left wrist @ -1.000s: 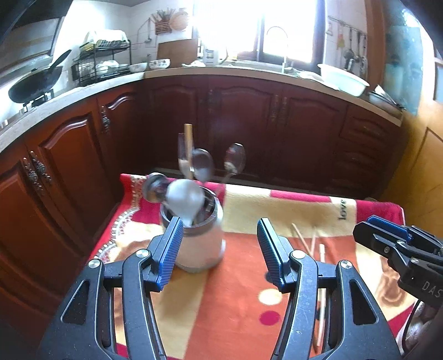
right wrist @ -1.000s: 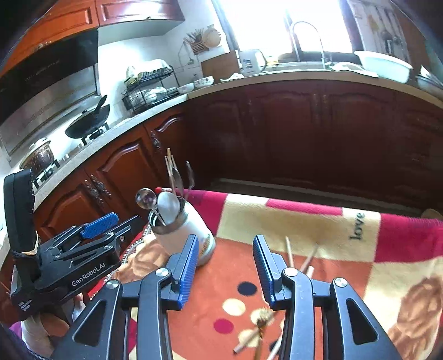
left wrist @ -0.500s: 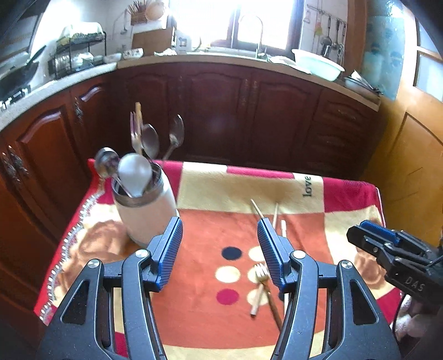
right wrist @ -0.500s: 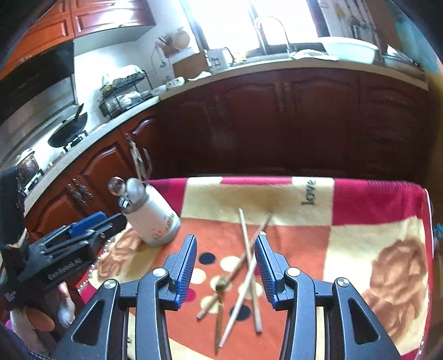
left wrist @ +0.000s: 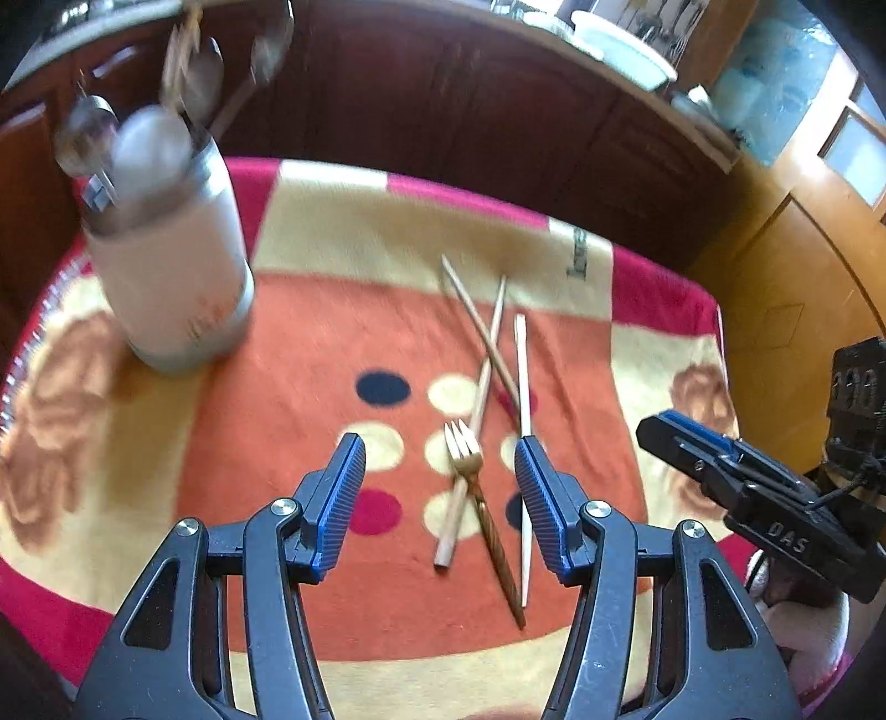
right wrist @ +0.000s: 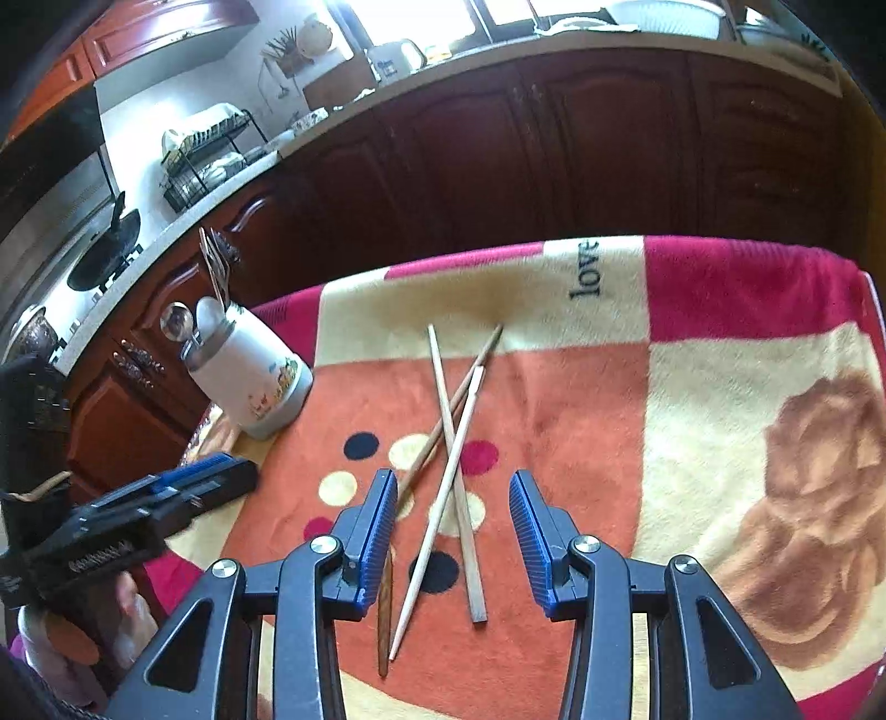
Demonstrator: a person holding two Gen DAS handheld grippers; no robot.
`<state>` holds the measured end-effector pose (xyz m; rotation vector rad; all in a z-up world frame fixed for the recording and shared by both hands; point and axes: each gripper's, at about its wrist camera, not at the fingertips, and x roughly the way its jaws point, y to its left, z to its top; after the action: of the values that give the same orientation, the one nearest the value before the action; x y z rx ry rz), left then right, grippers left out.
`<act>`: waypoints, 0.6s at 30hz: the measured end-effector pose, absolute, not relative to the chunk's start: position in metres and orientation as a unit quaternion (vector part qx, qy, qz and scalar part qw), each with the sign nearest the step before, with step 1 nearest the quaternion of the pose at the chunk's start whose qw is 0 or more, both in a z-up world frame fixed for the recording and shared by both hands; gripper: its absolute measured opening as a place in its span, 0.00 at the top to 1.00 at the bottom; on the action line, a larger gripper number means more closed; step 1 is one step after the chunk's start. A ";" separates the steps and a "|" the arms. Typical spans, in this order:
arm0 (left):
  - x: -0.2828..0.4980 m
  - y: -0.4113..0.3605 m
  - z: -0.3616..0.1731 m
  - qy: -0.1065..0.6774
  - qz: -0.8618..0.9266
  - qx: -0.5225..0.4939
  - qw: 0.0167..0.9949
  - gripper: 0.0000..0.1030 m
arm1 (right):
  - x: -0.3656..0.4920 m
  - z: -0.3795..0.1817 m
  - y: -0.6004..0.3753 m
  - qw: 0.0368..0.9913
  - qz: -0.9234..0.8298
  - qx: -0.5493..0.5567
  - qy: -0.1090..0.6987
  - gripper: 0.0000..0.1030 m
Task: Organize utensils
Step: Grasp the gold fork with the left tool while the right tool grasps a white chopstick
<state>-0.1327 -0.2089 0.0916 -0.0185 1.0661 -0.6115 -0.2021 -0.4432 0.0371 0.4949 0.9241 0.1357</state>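
Dark wooden kitchen cabinets (right wrist: 581, 155) run along the far side, with a pale counter on top that carries a dish rack (right wrist: 207, 160) at the left and a white basin (right wrist: 664, 16) at the far right. In front of them stands the table, covered by a blanket (right wrist: 747, 443) patterned in red, cream and orange, with coloured dots near the middle and the word "love" printed toward its far edge.

On the far left of the blanket stands a white utensil holder (right wrist: 252, 382), upright, with spoons (right wrist: 191, 321) and other handles sticking out of its top; in the left wrist view the same holder (left wrist: 171, 277) is blurred.

Near the middle of the blanket, well apart from the holder, lie loose chopsticks (right wrist: 451, 437), crossing one another, with their far tips reaching the cream band. A small gold fork (left wrist: 476, 493) lies among them, tines pointing away, its handle running toward the near edge and crossing one chopstick (left wrist: 520, 443).

The left gripper (left wrist: 440, 498) hovers over the near part of this pile, its blue-padded fingers (left wrist: 340, 498) spread wide apart and holding nothing; the fork sits between them in that view. The right gripper (right wrist: 454, 534) hovers just to the right of it, fingers (right wrist: 529, 531) likewise spread and empty, with the near ends of the chopsticks lying between them. Each gripper shows at the edge of the other's camera, and the two are near each other above the pile.
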 end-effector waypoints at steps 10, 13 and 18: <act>-0.120 -0.239 0.058 0.539 -0.296 -0.001 0.789 0.46 | -0.166 0.010 -0.450 0.848 0.088 0.252 0.457 0.73; -0.116 -0.246 0.050 0.547 -0.298 0.009 0.783 0.46 | -0.147 -0.003 -0.453 0.837 0.092 0.268 0.468 0.74; -0.110 -0.257 0.040 0.555 -0.303 0.027 0.774 0.46 | -0.121 -0.019 -0.456 0.823 0.101 0.289 0.478 0.74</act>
<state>-0.1101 -0.2568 0.0404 0.0578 1.2019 -0.6563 -0.1212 -0.4556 -0.0189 0.6143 1.0172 0.2146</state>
